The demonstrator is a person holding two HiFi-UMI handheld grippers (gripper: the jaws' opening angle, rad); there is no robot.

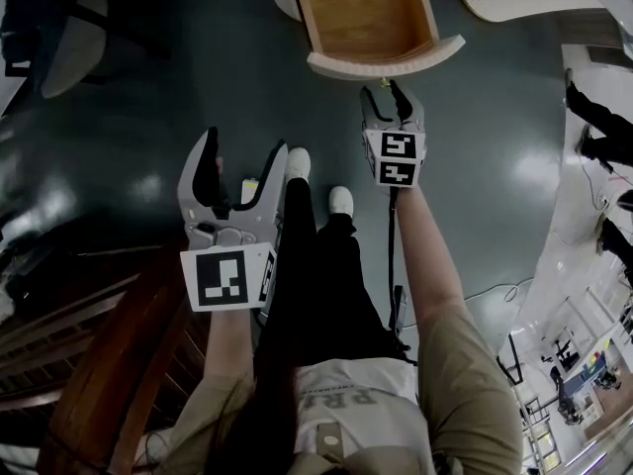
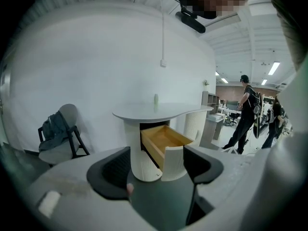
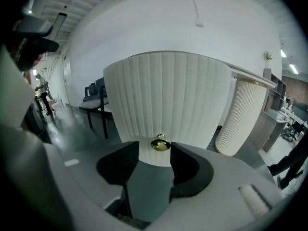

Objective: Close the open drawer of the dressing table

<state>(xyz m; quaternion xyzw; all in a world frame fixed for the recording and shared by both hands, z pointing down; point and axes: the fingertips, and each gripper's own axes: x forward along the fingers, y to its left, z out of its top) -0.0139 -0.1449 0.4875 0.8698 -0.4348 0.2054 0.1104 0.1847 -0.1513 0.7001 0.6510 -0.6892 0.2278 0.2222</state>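
The dressing table's drawer (image 1: 366, 13) stands pulled out, showing its wooden inside and curved white ribbed front (image 1: 388, 62). My right gripper (image 1: 386, 95) is just short of that front. In the right gripper view the brass knob (image 3: 160, 144) sits low on the ribbed front (image 3: 168, 100), in line with the gap of my right gripper (image 3: 155, 155); the pads do not touch it. My left gripper (image 1: 244, 146) hangs farther back with its jaws wide apart and nothing in them. In the left gripper view the open drawer (image 2: 163, 138) shows past my left gripper (image 2: 156, 170), under the grey tabletop (image 2: 144, 112).
A chair (image 2: 60, 134) with a bag stands left of the table. A second ribbed column (image 3: 243, 114) is at the right. People (image 2: 245, 112) stand farther right. Dark wooden furniture (image 1: 89, 364) lies at my left. My white shoes (image 1: 316, 181) are on the dark floor.
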